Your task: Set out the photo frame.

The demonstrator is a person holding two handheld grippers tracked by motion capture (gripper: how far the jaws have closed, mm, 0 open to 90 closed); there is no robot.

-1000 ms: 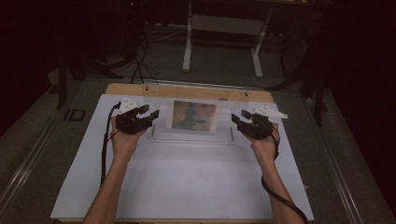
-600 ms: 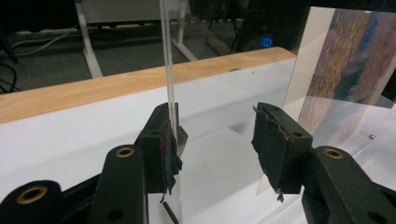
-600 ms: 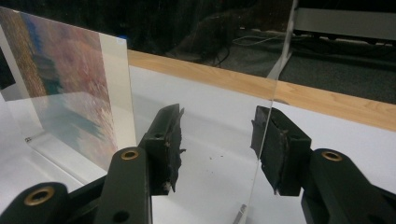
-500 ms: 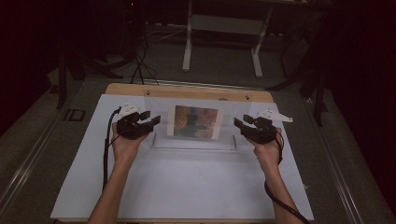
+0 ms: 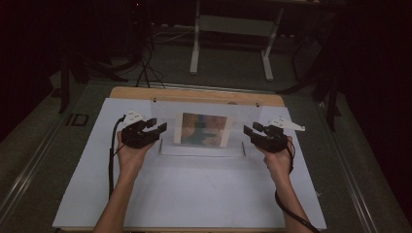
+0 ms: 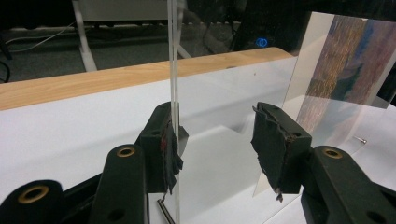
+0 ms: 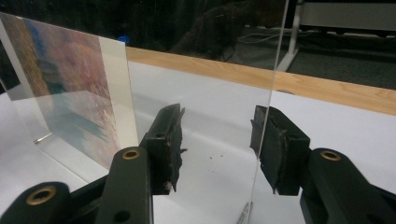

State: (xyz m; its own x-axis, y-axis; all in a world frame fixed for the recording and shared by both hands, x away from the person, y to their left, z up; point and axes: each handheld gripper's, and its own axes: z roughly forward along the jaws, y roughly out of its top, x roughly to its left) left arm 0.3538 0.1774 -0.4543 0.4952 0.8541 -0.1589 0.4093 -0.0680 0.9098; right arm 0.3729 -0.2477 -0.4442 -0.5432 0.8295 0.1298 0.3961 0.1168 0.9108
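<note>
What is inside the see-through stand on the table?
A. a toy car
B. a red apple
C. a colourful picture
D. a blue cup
C. The clear stand stands upright on the white table cover and holds a colourful picture in its middle, with the left gripper and the right gripper at its two side edges.

Glossy clear acrylic frame (image 5: 201,127), wooden table edge (image 5: 194,94)
</note>
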